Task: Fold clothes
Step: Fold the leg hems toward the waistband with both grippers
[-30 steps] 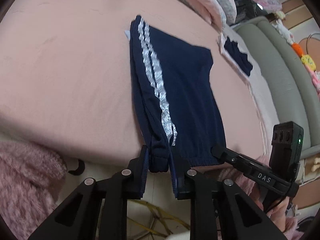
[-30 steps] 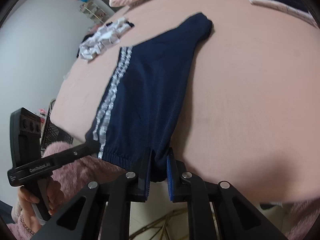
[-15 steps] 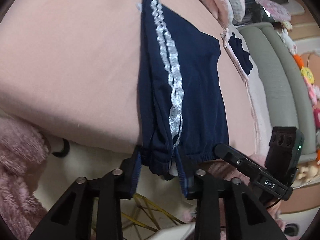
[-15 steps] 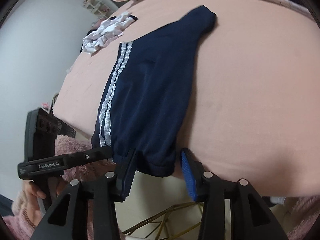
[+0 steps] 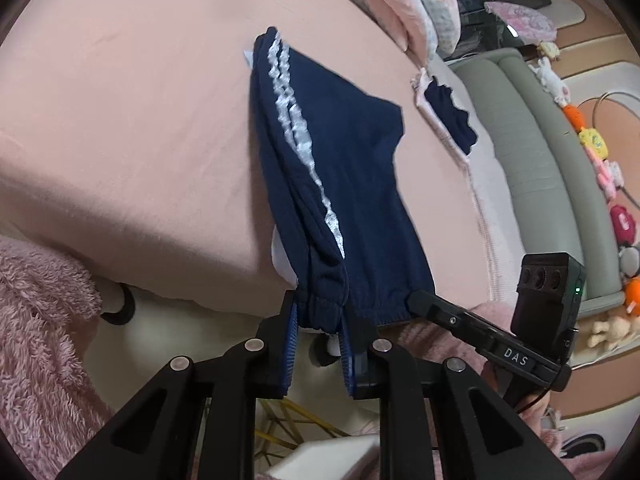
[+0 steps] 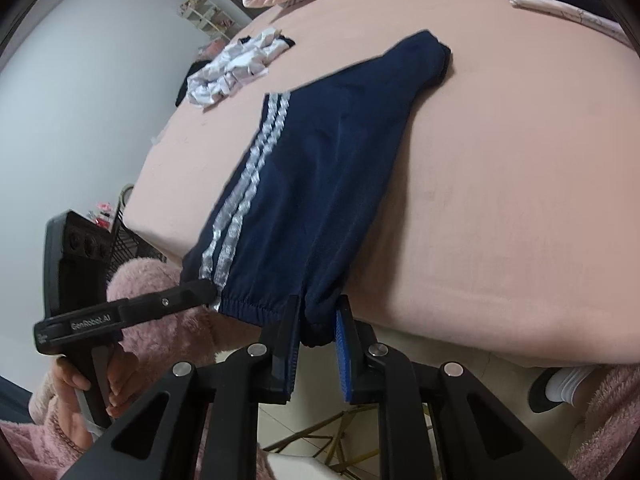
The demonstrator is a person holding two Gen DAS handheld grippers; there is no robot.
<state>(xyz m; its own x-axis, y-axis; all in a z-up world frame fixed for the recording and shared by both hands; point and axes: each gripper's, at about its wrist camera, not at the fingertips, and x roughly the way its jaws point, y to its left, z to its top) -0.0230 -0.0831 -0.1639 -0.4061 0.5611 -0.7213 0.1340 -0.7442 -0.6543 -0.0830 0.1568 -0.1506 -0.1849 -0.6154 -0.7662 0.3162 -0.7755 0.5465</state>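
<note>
Navy trousers [image 5: 352, 168] with two white side stripes lie folded lengthwise on the pink bed [image 5: 140, 120], the elastic end hanging over the near edge. My left gripper [image 5: 320, 308] is closing, and its pads press the striped corner of that end. In the right wrist view the same trousers [image 6: 312, 184] stretch away across the bed [image 6: 500, 200]. My right gripper [image 6: 318, 312] is closing too, with the plain corner bunched between its pads. Each gripper shows in the other's view: the right gripper [image 5: 424, 304] and the left gripper [image 6: 200, 292].
A crumpled white garment [image 6: 236, 68] lies at the bed's far side. A folded navy and pink stack [image 5: 448, 112] sits near the pillows [image 5: 400, 0]. A grey-green sofa [image 5: 540, 160] with plush toys runs alongside. Fluffy pink sleeves [image 5: 40, 340] and a black crate [image 6: 132, 240] are close by.
Half a second ago both sets of jaws stood wider around the trouser end; now they have come back in on it. The left gripper has lifted a little.
</note>
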